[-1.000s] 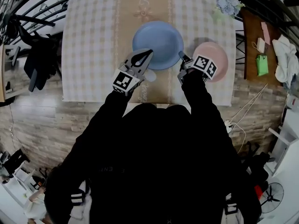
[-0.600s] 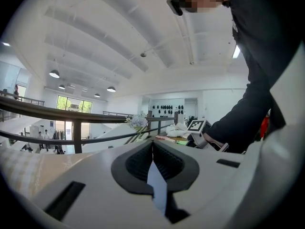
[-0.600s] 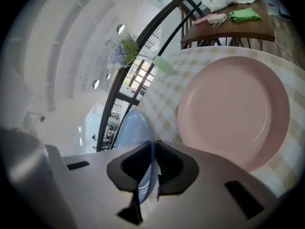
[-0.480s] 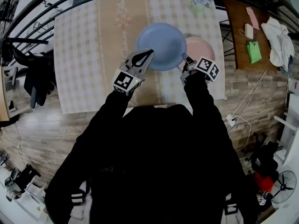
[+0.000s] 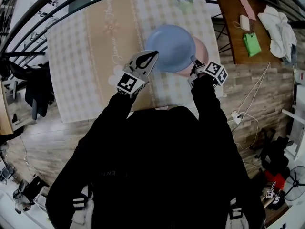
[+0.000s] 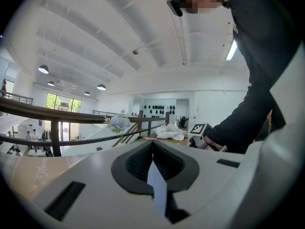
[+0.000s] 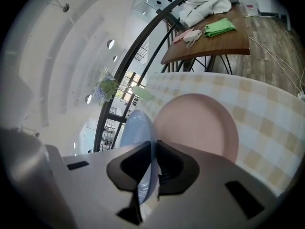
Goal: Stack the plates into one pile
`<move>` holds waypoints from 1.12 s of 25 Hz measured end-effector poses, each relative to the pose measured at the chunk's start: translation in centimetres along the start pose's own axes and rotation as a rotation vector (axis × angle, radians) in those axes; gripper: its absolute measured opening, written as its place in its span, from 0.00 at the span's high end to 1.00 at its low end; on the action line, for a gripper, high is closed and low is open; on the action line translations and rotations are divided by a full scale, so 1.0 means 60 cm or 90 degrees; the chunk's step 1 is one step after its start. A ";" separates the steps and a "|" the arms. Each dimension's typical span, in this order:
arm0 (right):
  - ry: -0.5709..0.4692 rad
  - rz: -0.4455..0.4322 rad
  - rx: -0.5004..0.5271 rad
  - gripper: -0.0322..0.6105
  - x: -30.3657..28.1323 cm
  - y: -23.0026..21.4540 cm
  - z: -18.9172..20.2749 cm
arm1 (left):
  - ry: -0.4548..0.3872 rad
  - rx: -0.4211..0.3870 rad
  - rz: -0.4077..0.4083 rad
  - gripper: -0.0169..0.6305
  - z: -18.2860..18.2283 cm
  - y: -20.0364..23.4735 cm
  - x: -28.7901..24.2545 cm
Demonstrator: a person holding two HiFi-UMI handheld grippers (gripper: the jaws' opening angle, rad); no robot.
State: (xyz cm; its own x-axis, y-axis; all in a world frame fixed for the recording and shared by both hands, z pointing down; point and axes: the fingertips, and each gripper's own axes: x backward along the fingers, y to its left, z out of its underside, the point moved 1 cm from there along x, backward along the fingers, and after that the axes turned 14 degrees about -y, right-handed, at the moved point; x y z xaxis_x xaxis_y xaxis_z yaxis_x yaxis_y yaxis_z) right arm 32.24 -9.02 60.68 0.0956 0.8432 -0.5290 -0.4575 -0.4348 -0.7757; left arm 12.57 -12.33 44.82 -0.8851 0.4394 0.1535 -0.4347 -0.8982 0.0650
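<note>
The round blue plate (image 5: 174,41) is up over the checked tablecloth (image 5: 90,61), its rim pinched between the jaws of the right gripper (image 7: 153,146). Seen from overhead, it hides most of the round pink plate (image 7: 200,128), the second of two. The right gripper view shows that plate lying on the cloth. The left gripper (image 5: 151,56), jaws pressed together, points at the blue rim, though I can't tell if it touches.

Black long-sleeved top (image 5: 162,166), faint lettering (image 5: 110,173) across the back, left gripper (image 5: 153,55) and right gripper (image 5: 193,59) pale grey, black-and-white marker cubes (image 5: 127,84).
</note>
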 end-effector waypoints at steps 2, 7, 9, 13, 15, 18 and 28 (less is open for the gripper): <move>-0.007 0.005 -0.007 0.88 0.007 -0.015 -0.017 | 0.001 0.003 0.005 0.94 0.004 -0.010 -0.015; -0.023 0.020 -0.020 0.88 0.024 -0.050 -0.040 | -0.005 0.012 0.022 0.94 0.009 -0.032 -0.041; -0.028 0.025 -0.025 0.88 0.030 -0.060 -0.035 | -0.007 0.014 0.029 0.94 0.009 -0.039 -0.040; -0.032 0.036 -0.033 0.87 0.041 -0.084 -0.038 | 0.000 0.016 0.042 0.94 0.020 -0.060 -0.055; -0.030 0.043 -0.035 0.87 0.044 -0.101 -0.051 | 0.006 0.017 0.048 0.94 0.025 -0.073 -0.077; -0.025 0.053 -0.036 0.88 0.047 -0.130 -0.073 | 0.005 0.018 0.057 0.94 0.028 -0.094 -0.113; -0.025 0.085 -0.035 0.88 0.053 -0.173 -0.070 | 0.011 0.009 0.068 0.94 0.028 -0.117 -0.118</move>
State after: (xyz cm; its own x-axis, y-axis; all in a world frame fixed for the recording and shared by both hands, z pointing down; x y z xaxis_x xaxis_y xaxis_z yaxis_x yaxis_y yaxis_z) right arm 41.03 -3.14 65.61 0.0023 0.7876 -0.6162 -0.4150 -0.5599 -0.7172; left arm 22.19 -9.15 44.96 -0.9291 0.3409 0.1435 -0.3353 -0.9400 0.0626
